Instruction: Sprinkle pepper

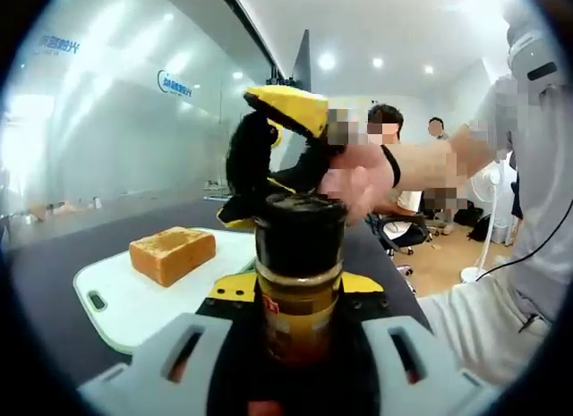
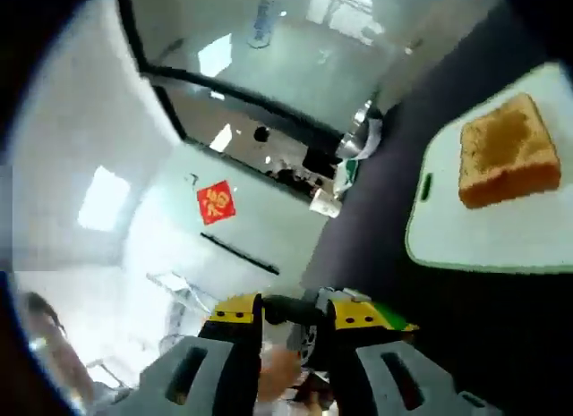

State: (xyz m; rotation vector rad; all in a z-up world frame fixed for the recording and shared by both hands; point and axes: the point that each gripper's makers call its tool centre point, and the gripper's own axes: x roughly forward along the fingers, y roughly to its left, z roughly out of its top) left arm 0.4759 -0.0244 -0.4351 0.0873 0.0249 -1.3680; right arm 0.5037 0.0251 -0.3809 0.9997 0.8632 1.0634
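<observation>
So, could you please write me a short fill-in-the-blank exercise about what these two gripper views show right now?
1. The left gripper is shut on the pepper ____.
2. The right gripper reaches the jar's black ____.
3. The toast lies on a white cutting ____.
4. The cutting board rests on a ____ table.

Missing words: jar; lid; board; dark

The pepper jar's [image 1: 300, 282] base is hidden between the fingers; cutting board [image 2: 501, 228] cut off at the edge
</observation>
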